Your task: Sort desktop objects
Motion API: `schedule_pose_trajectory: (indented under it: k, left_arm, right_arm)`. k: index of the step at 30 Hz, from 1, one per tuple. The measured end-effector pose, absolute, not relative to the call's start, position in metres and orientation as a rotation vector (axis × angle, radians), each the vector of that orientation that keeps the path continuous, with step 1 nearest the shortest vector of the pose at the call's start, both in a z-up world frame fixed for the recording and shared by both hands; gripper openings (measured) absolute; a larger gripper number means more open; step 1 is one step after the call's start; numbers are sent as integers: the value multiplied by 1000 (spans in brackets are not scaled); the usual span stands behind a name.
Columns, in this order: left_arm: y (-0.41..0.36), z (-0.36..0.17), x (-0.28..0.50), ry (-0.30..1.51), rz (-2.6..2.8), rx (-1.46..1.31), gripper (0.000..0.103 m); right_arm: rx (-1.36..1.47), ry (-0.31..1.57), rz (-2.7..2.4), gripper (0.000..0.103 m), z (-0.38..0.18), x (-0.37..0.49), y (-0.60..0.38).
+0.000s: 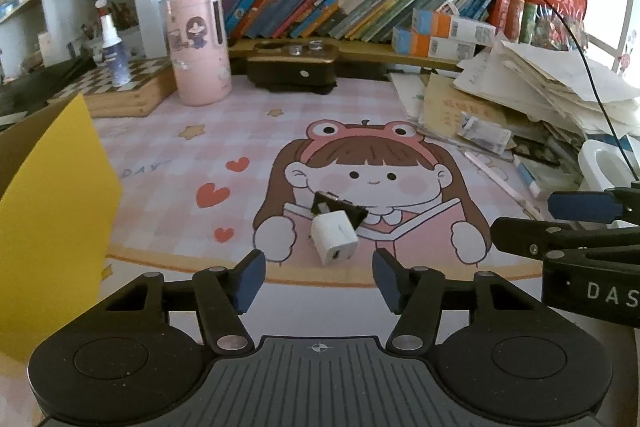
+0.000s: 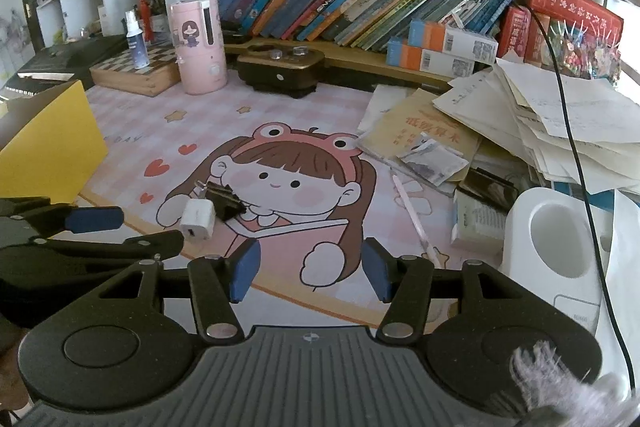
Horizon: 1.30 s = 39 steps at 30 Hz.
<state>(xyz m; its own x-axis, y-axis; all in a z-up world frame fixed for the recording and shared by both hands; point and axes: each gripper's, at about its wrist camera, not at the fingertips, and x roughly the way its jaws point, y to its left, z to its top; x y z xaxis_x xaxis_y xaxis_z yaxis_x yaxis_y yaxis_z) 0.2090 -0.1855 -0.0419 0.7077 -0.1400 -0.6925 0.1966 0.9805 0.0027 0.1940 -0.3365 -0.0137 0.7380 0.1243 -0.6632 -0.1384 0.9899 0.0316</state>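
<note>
A white charger cube (image 1: 334, 237) lies on the pink cartoon desk mat (image 1: 168, 163), touching a black binder clip (image 1: 340, 207) just behind it. My left gripper (image 1: 319, 279) is open and empty, just short of the charger. The charger (image 2: 197, 220) and clip (image 2: 224, 199) also show in the right wrist view, left of my right gripper (image 2: 307, 273), which is open and empty above the mat (image 2: 200, 123). A pink pen (image 2: 412, 215) lies on the mat to the right. The left gripper's fingers (image 2: 94, 219) reach in from the left.
A yellow box (image 1: 52, 211) stands at the left. A pink cylinder holder (image 1: 198, 47), a wooden chessboard box (image 1: 120, 91) and a black stand (image 1: 292, 67) sit at the back. A paper pile (image 2: 540, 123) and a white holder (image 2: 556, 247) fill the right. Books line the shelf.
</note>
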Motion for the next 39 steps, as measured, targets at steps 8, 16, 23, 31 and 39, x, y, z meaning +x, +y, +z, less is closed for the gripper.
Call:
schedule_pose_trajectory:
  k: [8,16,23,31,39]
  left_arm:
    - [-192,-50,227,781,-201,80,52]
    - [-200,-61,241,795,-203,85,51]
    - [-204,-71,249,812,-197,117,24]
    - [-169,-47,220,788,-152,50,24]
    - [-134,-29,194,794,-47,6,24]
  right_arm:
    - [-6,736,119,54,-16,201,-345]
    - [-5,741,112,55,-17,205,-349]
    - [-6,745,108,55,-17,206,-351]
    - [-10,763,179,55,-23,215,-337]
    - [-145,733,356,54,-41,246,-287]
